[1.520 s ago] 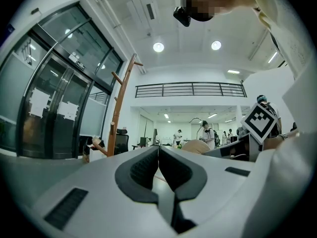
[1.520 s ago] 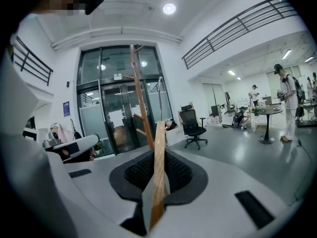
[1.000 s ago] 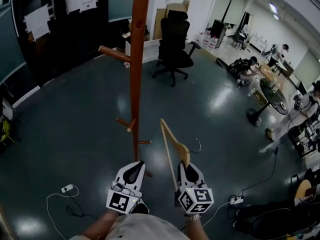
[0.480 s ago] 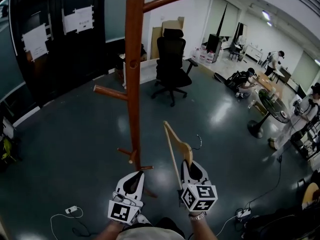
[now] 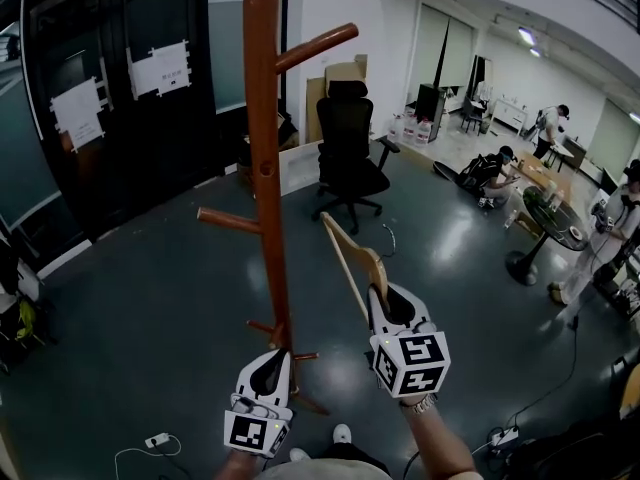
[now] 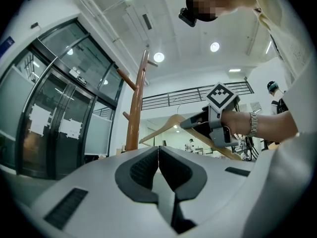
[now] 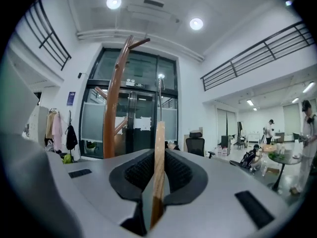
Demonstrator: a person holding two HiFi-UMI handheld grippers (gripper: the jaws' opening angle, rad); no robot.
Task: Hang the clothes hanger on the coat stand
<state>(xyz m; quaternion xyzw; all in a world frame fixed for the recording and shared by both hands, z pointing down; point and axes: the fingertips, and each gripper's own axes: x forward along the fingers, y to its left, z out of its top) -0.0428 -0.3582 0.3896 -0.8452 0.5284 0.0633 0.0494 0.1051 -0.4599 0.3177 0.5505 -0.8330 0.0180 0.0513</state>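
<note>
wooden coat stand (image 5: 268,168) rises at centre; its upper peg (image 5: 318,46) slopes up to the right, above the load. the clothes hanger (image 7: 158,148), also wood, is clamped edge-on in the right gripper (image 5: 385,300), just right of the stand and clear of it. to do this step well, i judge the wire hook (image 5: 388,232) should go above the peg tip, then lower until it seats. the right arm is lifted forward, jaws pointing up and away. the left gripper (image 5: 270,366) hangs low near the stand's base, jaws together, empty.
</note>
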